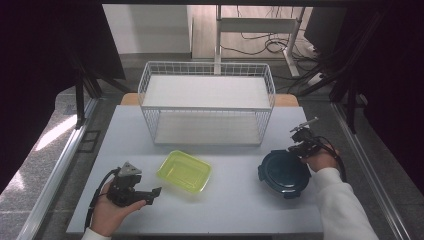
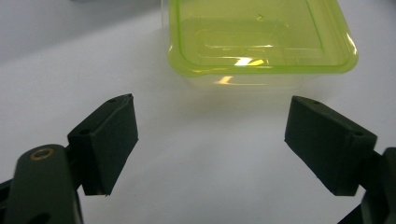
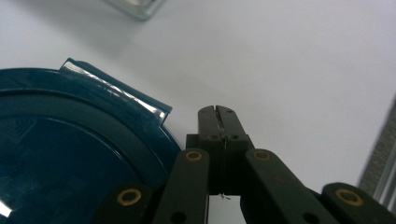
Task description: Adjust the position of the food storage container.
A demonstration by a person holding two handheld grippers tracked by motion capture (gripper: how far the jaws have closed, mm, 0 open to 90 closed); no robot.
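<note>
With its jaws wide apart, the left gripper [image 2: 210, 140] should advance squarely onto the translucent yellow-green rectangular plastic container [image 2: 259, 39] just ahead on the white table [image 1: 230, 200], while the right gripper [image 3: 217, 116] rests pressed together beside the round dark-blue plastic lid [image 3: 70, 154].

Ahead of the left claw [image 2: 210, 147] with its matt black pads, the lime container [image 2: 261, 37] is glossy, see-through plastic. Beside the right claw [image 3: 218, 112], the dark teal lid [image 3: 70, 154] is smooth, shiny plastic. Under both, the tabletop [image 3: 303, 60] looks smooth and matt.
</note>
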